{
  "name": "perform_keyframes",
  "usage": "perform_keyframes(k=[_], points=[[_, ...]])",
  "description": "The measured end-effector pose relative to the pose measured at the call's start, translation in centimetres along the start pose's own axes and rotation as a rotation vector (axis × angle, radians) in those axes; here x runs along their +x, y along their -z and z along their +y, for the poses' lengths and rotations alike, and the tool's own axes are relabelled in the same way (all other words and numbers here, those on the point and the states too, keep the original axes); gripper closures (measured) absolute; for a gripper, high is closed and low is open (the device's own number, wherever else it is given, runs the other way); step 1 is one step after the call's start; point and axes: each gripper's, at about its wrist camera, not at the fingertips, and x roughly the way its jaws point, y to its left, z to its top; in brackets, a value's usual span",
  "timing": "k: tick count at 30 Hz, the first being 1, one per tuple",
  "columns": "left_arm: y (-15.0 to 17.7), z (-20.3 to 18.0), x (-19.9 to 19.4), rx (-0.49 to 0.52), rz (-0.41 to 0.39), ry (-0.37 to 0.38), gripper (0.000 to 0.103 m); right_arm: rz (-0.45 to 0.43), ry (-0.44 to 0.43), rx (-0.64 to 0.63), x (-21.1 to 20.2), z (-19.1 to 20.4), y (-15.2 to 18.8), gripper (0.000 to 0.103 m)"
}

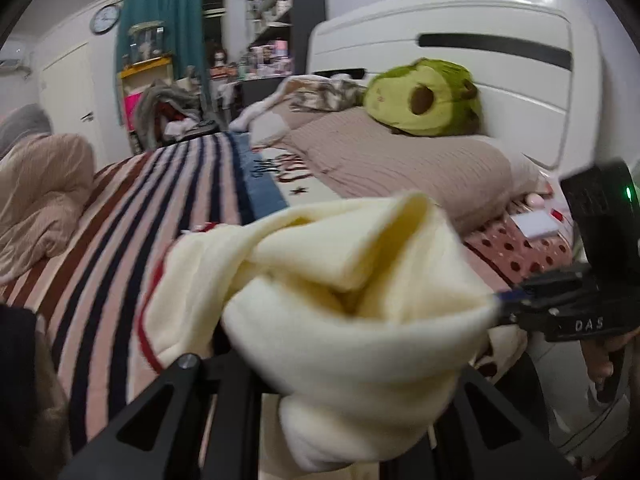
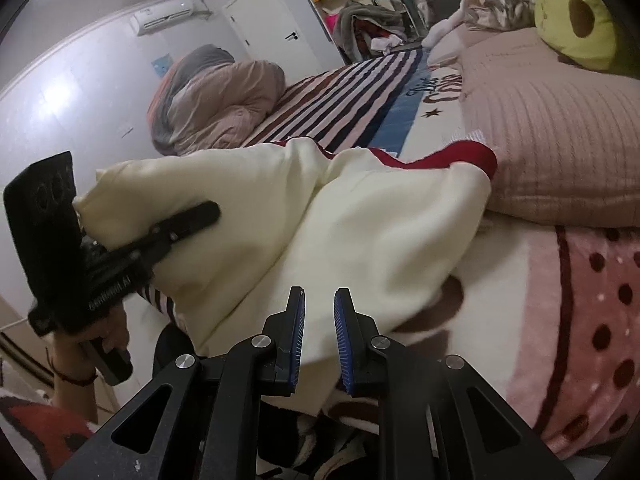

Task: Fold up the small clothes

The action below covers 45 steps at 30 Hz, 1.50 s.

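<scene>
Left wrist view: one cream garment, two grippers, one pillow.

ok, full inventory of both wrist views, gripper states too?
garment: 1, cream with red trim, lifted over bed
bed cover: 1, striped, across the bed
pillow: 1, pinkish ribbed, by the headboard
plush toy: 1, green, on pillow
duvet: 1, bundled, pink-grey, far end of bed
clock: 1, round, on wall
curtain: 1, teal, beyond bed
left gripper: black, shut on garment
right gripper: black, blue pads, jaws slightly apart over garment, gripping nothing visible
</scene>
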Motion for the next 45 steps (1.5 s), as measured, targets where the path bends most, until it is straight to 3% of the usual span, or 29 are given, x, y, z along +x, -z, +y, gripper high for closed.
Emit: perform_keyframes(k=[5, 10, 15, 20, 27, 32, 38, 42, 45], points=[[1.2, 4.1, -2.2, -0.067, 0.011, -0.107, 0.091, 0.022, -0.077, -0.018, 1.9, 1.5, -0.2, 0.091], [4.1, 8.5, -2.9, -0.161, 0.054, -0.184, 0.09, 0.068, -0.164, -0.084, 6.5, 5.9, -1.4, 0.091], [6.8, 10.6, -2.0, -0.21, 0.085, -0.179, 0.09, 0.129, -0.172, -0.149, 10.6, 9.5, -1.9, 0.091], [7.1, 11.0, -1.6, -0.23, 0.079, -0.139, 0.09, 0.197, -0.095, -0.206, 13.6, 11.1, -1.4, 0.091], [4.0, 7.8, -2.2, -0.162, 0.005, -0.062, 0.091, 0.194, -0.116, -0.162, 12.7, 9.8, -1.9, 0.091], [1.8, 2.6, -0.9, -0.014, 0.0, -0.022, 0.09, 0.081, -0.059, -0.069, 7.6, 5.3, -2.4, 0.091], [1.0, -4.6, 2.2, 0.149, 0.066, 0.093, 0.083, -0.034, 0.007, 0.041, 1.3, -0.1, -1.7, 0.091], [1.7, -7.1, 4.3, 0.156, 0.151, 0.229, 0.083, -0.074, 0.02, 0.08, -0.6, -1.5, -1.0, 0.091], [2.5, -8.3, 5.5, 0.159, 0.201, 0.24, 0.083, -0.093, 0.033, 0.097, -1.4, -2.1, -0.9, 0.091]])
